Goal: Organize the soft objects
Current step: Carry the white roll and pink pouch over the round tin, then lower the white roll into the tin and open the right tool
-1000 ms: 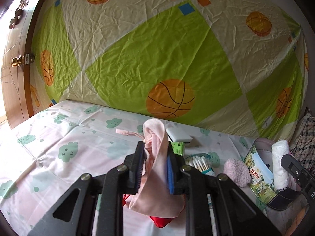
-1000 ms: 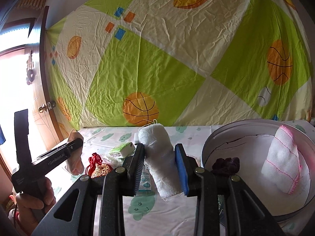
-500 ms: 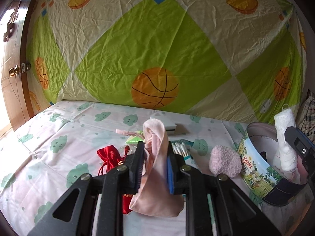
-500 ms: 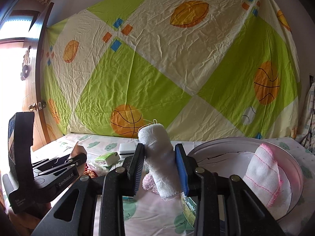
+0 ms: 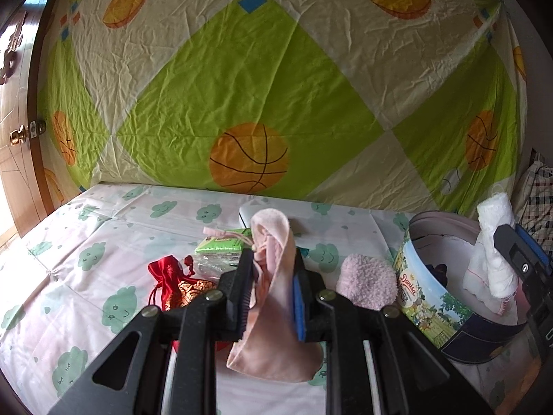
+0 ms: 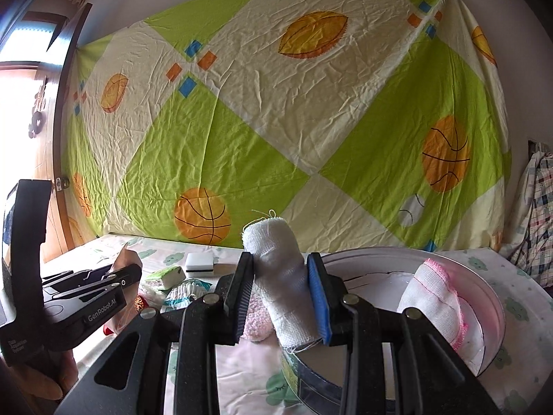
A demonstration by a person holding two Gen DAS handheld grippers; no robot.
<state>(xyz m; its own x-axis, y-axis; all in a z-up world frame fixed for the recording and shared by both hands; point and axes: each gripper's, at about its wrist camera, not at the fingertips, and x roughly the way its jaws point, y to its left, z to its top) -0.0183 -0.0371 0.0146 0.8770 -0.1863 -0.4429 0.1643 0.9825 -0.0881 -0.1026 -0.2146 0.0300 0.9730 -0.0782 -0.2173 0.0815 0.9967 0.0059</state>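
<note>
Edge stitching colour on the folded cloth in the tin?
Pink, on the white folded cloth; right wrist view shows it best.

Home bedroom: cloud-print bed (image 5: 86,242), wooden door (image 5: 17,159).

Pink cloth (image 5: 273,297): soft, matt, thin woven fabric. White roll (image 6: 287,283): coarse open-weave gauze, frayed threads at the top. Round tin (image 5: 428,297): glossy printed metal wall. Pink fuzzy item (image 5: 366,287): fleecy, rough-piled. Red pouch (image 5: 172,276): shiny satin. Bed sheet (image 5: 86,276): smooth matt cotton. Wall sheet (image 6: 276,121): creased matt cloth. Door (image 5: 13,121): polished wood.
</note>
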